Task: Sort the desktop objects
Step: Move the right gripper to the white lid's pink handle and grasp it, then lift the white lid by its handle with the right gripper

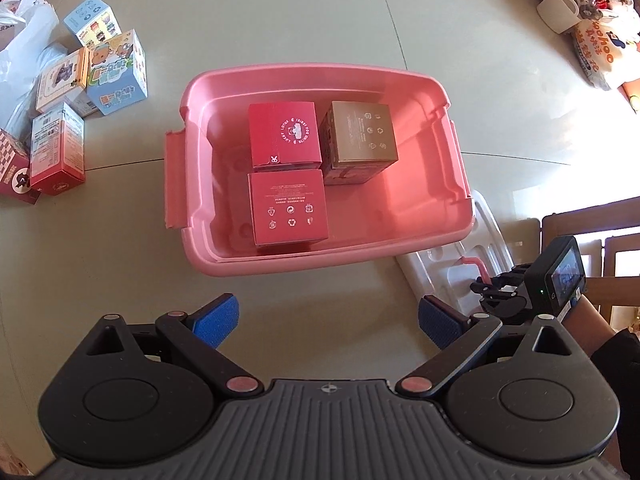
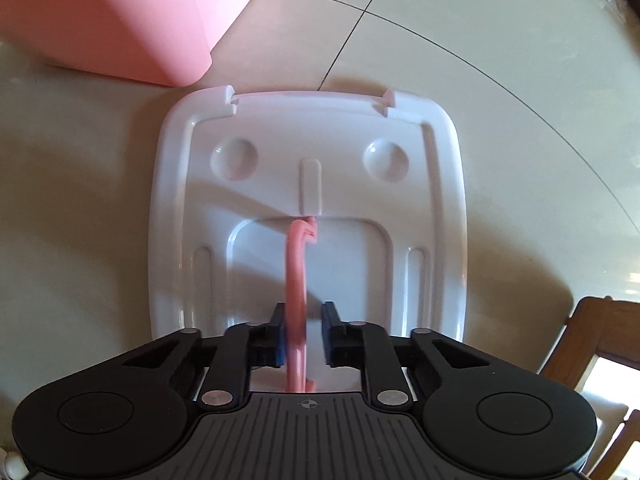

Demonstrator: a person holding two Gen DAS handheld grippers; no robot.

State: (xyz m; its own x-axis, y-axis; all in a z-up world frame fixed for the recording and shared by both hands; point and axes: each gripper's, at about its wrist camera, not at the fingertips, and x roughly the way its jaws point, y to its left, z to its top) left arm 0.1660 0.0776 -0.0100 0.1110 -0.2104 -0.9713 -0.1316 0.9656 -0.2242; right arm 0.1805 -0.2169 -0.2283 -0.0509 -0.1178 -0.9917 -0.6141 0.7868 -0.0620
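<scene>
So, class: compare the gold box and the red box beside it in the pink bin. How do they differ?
The gold box has a plain metallic top with small icons; the red box carries a round white logo. The gold box sits skewed, the red box squarer to the pink bin. Both are cube-like cartons.

Bright daylight from the right, with soft shadows falling leftward. Strong fisheye bending at edges. Motion-blurred pink handle (image 2: 296, 280); glare on tabletop (image 2: 540, 152).

A home dining room: a glossy beige bench (image 1: 320, 20) with wooden chairs (image 2: 592, 344) beside it, a white ceramic mug (image 1: 558, 10) and printed shopping bags (image 1: 600, 52).
</scene>
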